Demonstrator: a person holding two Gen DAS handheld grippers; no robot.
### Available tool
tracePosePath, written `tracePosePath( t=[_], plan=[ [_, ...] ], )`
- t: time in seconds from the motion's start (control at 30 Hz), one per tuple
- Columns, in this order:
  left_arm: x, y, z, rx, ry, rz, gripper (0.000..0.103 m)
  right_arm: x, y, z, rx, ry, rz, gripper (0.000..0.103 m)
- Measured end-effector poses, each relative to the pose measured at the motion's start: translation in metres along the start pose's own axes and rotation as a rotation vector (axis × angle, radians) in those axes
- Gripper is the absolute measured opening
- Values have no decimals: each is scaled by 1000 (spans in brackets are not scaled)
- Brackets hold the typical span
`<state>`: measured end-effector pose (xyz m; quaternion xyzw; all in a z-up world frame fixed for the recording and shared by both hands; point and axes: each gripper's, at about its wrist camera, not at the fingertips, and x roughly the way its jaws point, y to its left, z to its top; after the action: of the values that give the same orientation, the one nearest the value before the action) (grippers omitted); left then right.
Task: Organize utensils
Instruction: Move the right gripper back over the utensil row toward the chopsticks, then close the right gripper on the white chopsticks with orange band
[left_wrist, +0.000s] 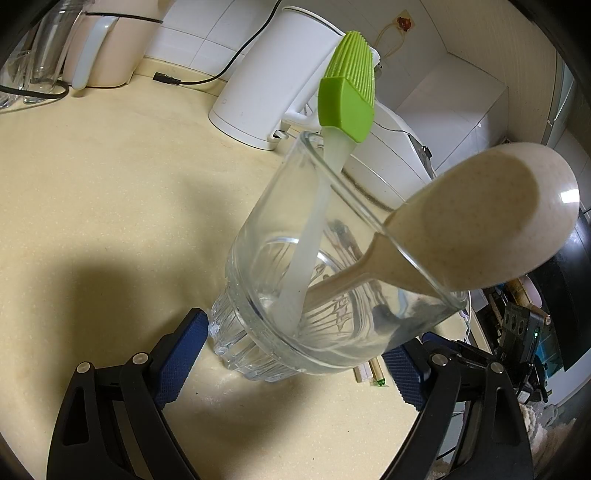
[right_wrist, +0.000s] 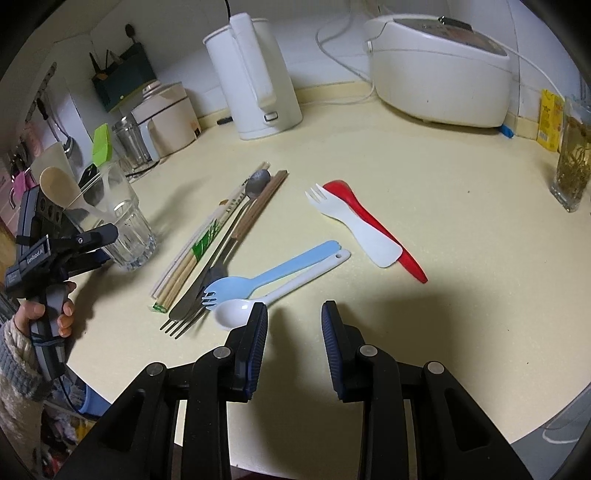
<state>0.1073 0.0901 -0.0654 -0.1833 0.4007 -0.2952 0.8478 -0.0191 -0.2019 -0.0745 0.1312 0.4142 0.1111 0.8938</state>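
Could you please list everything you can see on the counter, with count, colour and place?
glass: one, clear, counter's left, holding two utensils
brush: one, green, in glass
wooden spoon: one, beige, in glass
chopsticks: several, pale and brown, mid-counter
metal cutlery: spoon, knife, fork, beside chopsticks
blue spork: one, centre
white spoon: one, centre
white spork: one, on red utensil
kettle: one, white, back
rice cooker: one, white, back right
left hand-held gripper: around glass base
right hand-held gripper: open, empty

Home kitchen, kettle (right_wrist: 255, 74), rice cooker (right_wrist: 439, 66), counter (right_wrist: 443, 221)
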Motion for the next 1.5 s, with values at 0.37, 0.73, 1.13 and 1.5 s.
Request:
tracePosePath(
  t=[0.37,0.73,1.13,1.5],
  plan=[
    [0,0,1,-4,-1,-4,92,-12,10,6,22,-17,-74,31],
    [-2,-1,1,-6,-1,-5,92,53,96,46,-83,74,231,31],
    [-3,0,1,-9,-2,-8,92,63,64,51,-14,107,83,28],
    [-4,1,1,-10,-2,-9,92,78,106,50,-149,119,15,29]
  ],
)
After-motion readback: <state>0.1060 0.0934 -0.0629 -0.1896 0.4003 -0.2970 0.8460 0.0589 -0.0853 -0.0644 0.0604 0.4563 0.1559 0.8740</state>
